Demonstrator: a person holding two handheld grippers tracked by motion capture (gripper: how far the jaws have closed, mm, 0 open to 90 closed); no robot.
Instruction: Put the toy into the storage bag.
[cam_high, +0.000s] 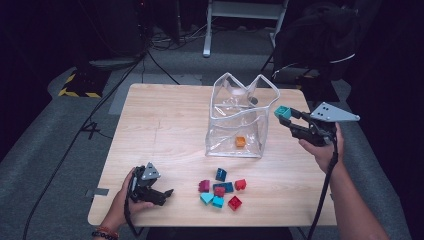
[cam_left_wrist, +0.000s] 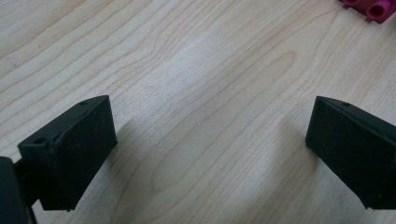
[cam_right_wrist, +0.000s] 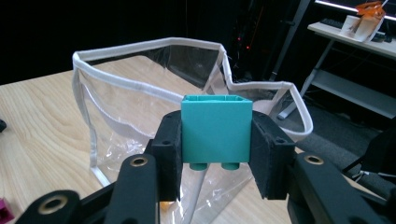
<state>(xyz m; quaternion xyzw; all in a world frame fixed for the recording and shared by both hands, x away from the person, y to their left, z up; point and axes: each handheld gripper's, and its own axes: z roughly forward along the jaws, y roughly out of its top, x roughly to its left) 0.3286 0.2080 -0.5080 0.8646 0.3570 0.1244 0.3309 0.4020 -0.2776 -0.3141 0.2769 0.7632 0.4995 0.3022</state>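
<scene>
The right gripper (cam_high: 286, 118) was clenched on a teal block (cam_high: 282, 112), held in the air just beside the rim of the clear plastic bag (cam_high: 235, 107), which stood on the wooden table (cam_high: 160, 130) with 1 orange block (cam_high: 240, 141) inside. The left gripper (cam_high: 167, 193) rested low near the table's front edge, its jaws spread wide with nothing between them, beside a cluster of loose blocks (cam_high: 222, 192).
</scene>
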